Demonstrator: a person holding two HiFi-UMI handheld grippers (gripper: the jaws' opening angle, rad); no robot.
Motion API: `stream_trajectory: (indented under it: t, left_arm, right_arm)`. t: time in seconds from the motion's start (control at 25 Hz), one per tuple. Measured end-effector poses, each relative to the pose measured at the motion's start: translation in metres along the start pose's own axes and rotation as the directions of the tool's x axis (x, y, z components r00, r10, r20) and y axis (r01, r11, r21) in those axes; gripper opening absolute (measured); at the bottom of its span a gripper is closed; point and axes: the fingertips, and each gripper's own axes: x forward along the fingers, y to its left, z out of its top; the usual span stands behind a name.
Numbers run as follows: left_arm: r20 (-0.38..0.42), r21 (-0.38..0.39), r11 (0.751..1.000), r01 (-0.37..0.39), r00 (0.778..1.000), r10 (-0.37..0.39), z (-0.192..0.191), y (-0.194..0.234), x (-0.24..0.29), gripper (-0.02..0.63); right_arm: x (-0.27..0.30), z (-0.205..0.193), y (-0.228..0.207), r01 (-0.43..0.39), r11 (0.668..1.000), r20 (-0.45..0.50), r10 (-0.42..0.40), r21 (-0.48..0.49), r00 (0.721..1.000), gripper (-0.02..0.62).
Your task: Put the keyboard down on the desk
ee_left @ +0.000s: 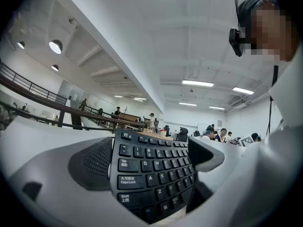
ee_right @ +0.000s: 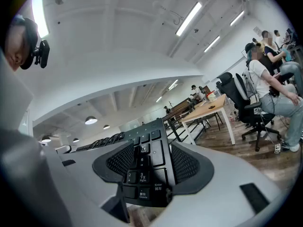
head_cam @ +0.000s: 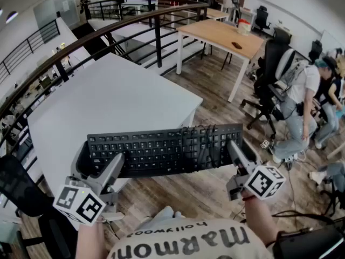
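The white desk [head_cam: 113,99] fills the middle left of the frame. At lower centre, over its near edge, the black keyboard [head_cam: 161,151] is held by both ends (its cable [head_cam: 207,144] looped on top). The left gripper [head_cam: 110,167] is spread wide around the left end, and the right gripper [head_cam: 237,154] is clamped on the number-pad end.

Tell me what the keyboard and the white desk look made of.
The keyboard looks like black matte plastic: moulded keys with printed white legends. The desk has a smooth, matte white top, probably laminate or painted board; the look leaves it open.
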Motion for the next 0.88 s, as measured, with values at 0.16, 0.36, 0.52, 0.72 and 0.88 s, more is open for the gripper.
stream_trajectory:
  t: [0.16,0.36,0.52,0.72,0.88]
  left_arm:
    - [-0.006,0.0,1.0,-0.013,1.0,0.013,0.002,0.002,-0.002,0.499]
    - [-0.013,-0.015,1.0,-0.026,1.0,0.026,-0.012,-0.003,-0.002,0.494]
    - [-0.037,-0.002,0.999,-0.033,0.999,0.033,-0.009,0.004,0.006,0.486]
    - [-0.091,0.016,0.999,-0.032,0.995,0.034,-0.009,0.025,0.017,0.482]
    - [-0.108,-0.001,1.0,-0.022,0.994,0.022,-0.021,0.043,0.023,0.482]
  right_arm:
    - [0.002,0.0,0.002,0.0,1.0,-0.01,0.0,0.0,1.0,0.261]
    - [0.003,-0.008,-0.011,-0.018,1.0,-0.029,0.018,0.014,0.999,0.261]
    - [0.01,-0.015,-0.011,-0.01,0.998,-0.038,0.012,0.061,0.999,0.261]
    - [0.019,-0.031,-0.004,0.019,0.995,-0.061,-0.013,0.095,0.998,0.261]
    - [0.03,-0.047,-0.003,0.026,0.994,-0.065,-0.02,0.102,0.998,0.261]
